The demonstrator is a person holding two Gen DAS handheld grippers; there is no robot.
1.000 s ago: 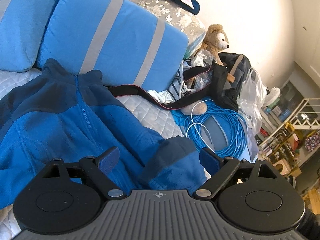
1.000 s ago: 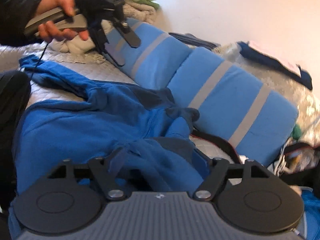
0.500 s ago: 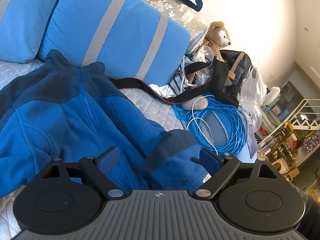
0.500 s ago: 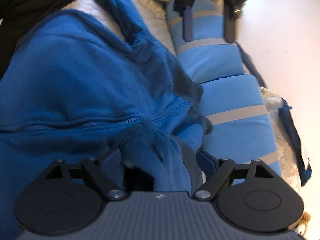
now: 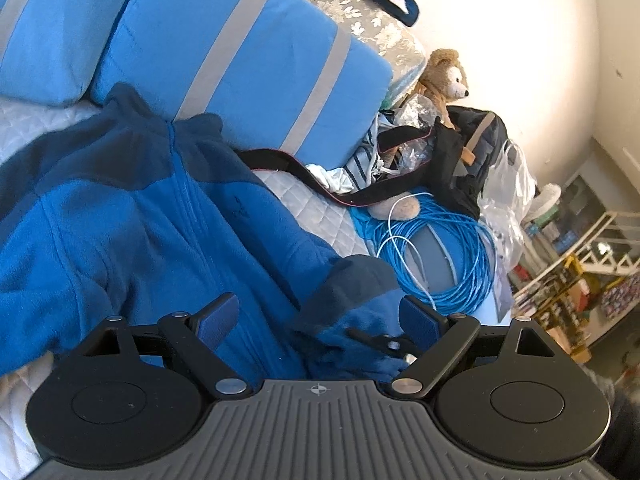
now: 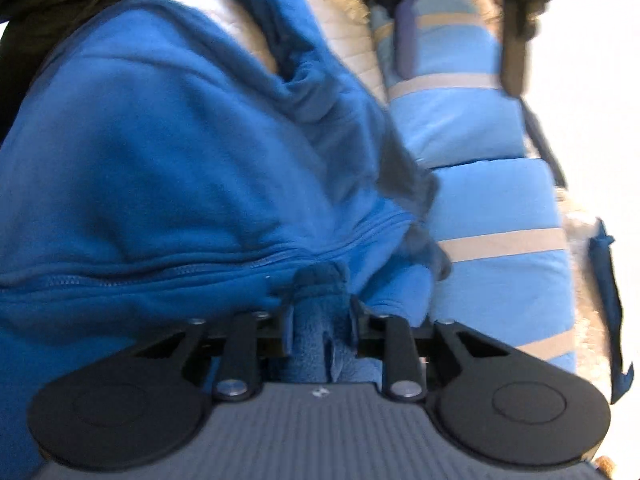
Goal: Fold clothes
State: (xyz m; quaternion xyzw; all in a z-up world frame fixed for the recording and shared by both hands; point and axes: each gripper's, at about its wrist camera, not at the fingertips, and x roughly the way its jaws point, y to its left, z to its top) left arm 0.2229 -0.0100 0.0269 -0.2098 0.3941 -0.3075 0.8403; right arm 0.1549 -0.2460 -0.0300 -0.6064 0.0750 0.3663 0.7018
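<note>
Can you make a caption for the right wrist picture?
The right gripper pinches a fold of the blue fleece jacket beside striped pillows.

A lived-in bedroom: quilted bed, striped pillows, teddy bear, cluttered shelves.

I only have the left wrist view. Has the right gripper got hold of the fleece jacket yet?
Observer: Yes. The right gripper has just been closing and now pinches a fold of the blue fleece jacket.
Operator: Where on the jacket?
Observer: Just below the zipper line, on a bunched piece with a dark edge.
Operator: Does that view show my left gripper?
Observer: Yes, the left gripper sits blurred at the top, jaws wide open, over the striped pillows.
</note>
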